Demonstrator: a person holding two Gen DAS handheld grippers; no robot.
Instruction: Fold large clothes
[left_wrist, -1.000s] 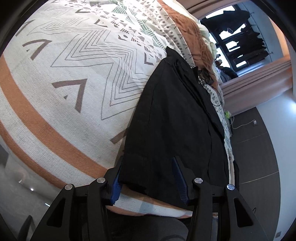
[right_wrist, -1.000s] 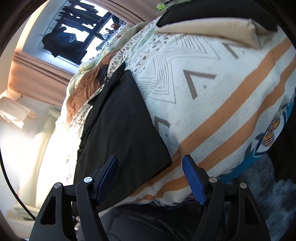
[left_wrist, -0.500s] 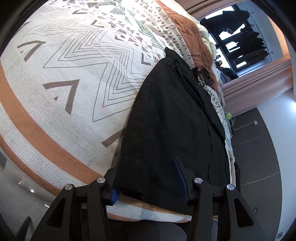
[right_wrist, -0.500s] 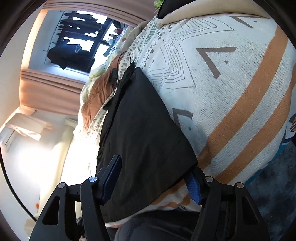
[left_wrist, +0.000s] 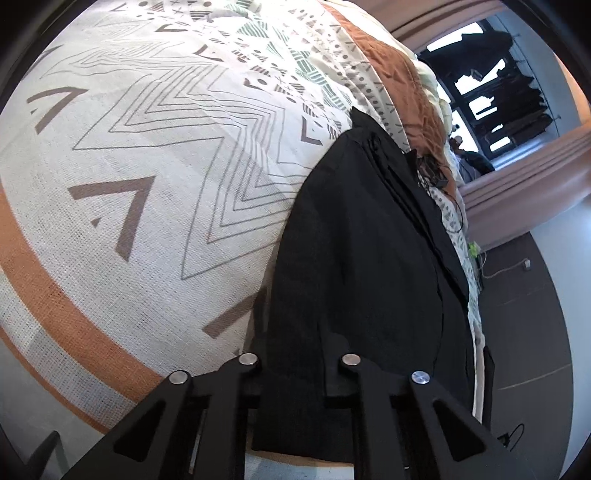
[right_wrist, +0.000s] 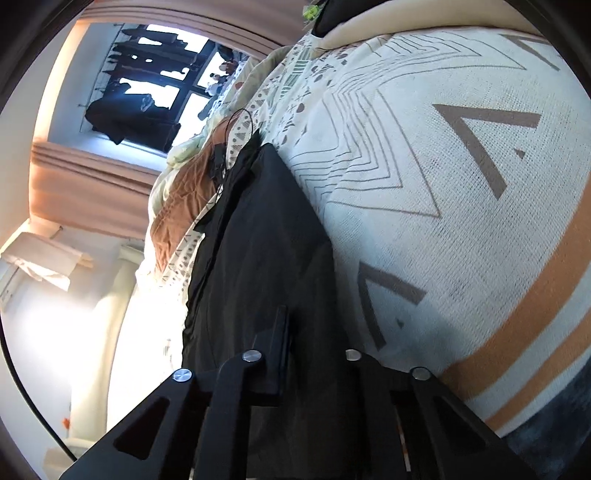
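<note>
The black garment (left_wrist: 362, 266) lies on the bed (left_wrist: 155, 155) as a long narrow strip, so the lengthwise folds look done. Left gripper (left_wrist: 295, 369) and right gripper (right_wrist: 314, 365) each sit at a near corner, jaws narrowed onto the hem and apparently pinching the cloth. What seems left is carrying this near end up toward the far end, then perhaps one more halving. No brand, label or readable writing shows anywhere.

A bed (left_wrist: 155, 206) under a cream patterned cover with orange stripes fills the near view. Far off, a bright window (right_wrist: 162, 88) with pink curtains (right_wrist: 85, 184); dark floor (left_wrist: 524, 317) at right.
</note>
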